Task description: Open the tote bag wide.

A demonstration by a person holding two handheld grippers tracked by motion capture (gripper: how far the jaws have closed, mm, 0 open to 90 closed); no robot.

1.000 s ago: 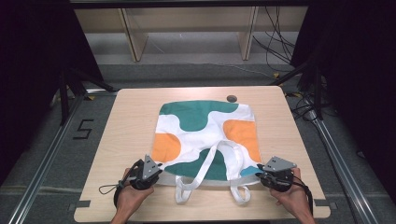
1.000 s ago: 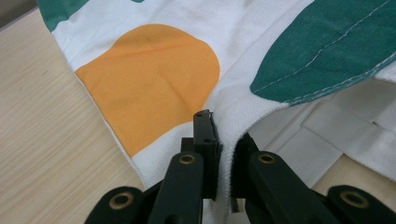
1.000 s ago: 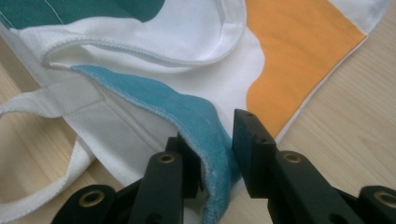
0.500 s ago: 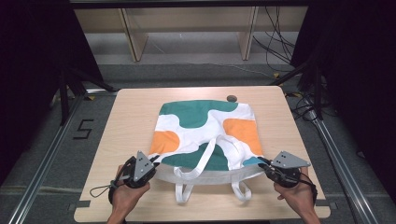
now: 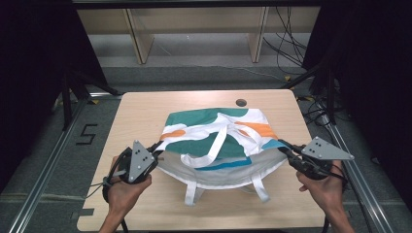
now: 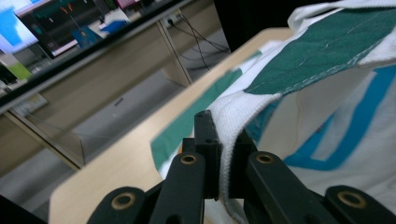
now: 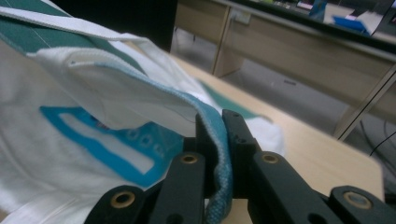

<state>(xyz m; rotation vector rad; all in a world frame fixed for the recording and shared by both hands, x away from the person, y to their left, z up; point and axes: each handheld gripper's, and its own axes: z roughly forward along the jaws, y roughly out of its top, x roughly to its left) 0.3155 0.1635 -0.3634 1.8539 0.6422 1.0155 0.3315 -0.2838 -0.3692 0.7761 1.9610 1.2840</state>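
Dark floor and cabling surround a pale wooden table [image 5: 145, 111], with light shelving behind it. On the table lies a tote bag [image 5: 218, 141] printed in green, orange and white, its mouth towards the person and its two white handles [image 5: 192, 194] trailing off the near edge. Half a second ago the bag lay nearly flat, both tongs low at its near corners; now the upper layer of the mouth is lifted and pulled forward, so the bag has shortened front to back and the pale lining shows beneath. The left tongs [image 5: 156, 148] are pressed together on the white hem at the left corner, and the left gripper view shows that hem [image 6: 231, 135] pinched between the jaws. The right tongs [image 5: 284, 145] are likewise clamped on the right corner, where the right gripper view shows a blue-edged hem [image 7: 219, 154] caught between the jaws. Whether each pinch holds one layer or both is hard to tell from here; it looks like the upper layer only. That would mean the bag is being opened or folded over, with the grip secure and the lift well under way.
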